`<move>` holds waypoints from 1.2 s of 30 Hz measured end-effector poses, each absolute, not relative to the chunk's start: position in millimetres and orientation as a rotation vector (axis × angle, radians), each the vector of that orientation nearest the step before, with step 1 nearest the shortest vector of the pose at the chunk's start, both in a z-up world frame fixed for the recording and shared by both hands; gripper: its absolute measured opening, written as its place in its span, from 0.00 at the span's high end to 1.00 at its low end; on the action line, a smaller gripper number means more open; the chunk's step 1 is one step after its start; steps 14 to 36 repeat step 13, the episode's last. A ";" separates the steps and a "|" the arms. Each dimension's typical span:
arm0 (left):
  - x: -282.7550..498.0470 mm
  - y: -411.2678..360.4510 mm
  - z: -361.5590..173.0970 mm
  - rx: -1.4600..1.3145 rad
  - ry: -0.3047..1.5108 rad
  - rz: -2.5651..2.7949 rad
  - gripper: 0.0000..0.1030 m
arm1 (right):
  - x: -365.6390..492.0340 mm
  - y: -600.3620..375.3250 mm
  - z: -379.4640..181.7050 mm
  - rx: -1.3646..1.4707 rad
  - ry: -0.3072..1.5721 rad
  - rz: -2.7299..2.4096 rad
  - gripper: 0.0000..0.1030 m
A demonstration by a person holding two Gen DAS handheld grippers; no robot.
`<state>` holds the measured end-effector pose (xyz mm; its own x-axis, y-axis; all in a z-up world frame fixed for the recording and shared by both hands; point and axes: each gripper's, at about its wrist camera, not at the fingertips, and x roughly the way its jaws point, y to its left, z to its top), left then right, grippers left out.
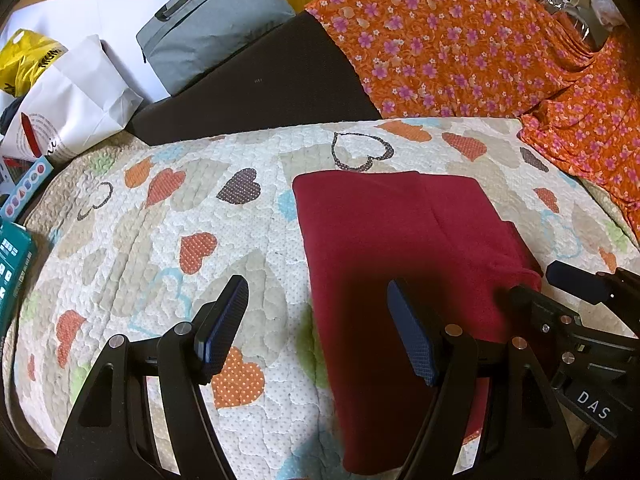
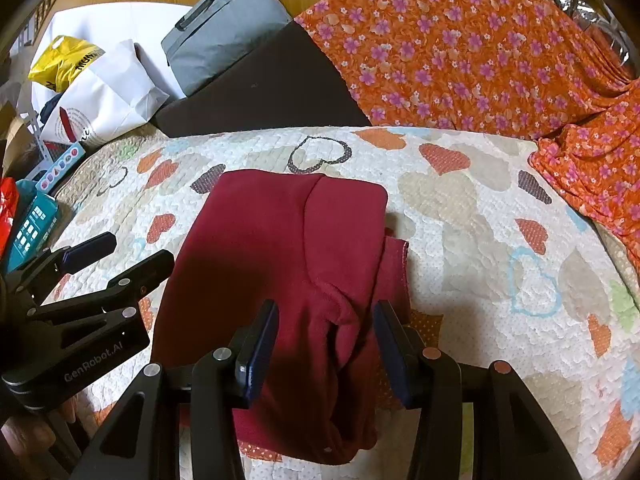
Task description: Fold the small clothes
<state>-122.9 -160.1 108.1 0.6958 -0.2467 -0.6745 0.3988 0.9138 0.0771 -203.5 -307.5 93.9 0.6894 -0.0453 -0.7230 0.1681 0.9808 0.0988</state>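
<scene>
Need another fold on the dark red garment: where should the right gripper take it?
Pinch the bunched near edge of the dark red garment, coming in low from the near side with the right gripper. That edge is rumpled and raised; the far edge lies flat on the quilt.

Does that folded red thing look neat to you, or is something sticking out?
Mostly neat, but the red garment has a flap of an under layer poking out past its right edge on the heart quilt, so the fold is uneven there.
</scene>
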 end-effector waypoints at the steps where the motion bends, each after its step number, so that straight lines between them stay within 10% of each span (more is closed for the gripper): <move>1: -123.0 -160.3 107.7 0.225 0.717 -0.363 0.30 | -203.4 -307.1 93.8 0.163 0.802 -0.120 0.54; 36: -126.5 -161.8 109.4 0.219 0.700 -0.387 0.30 | -203.9 -306.9 89.8 0.169 0.812 -0.118 0.54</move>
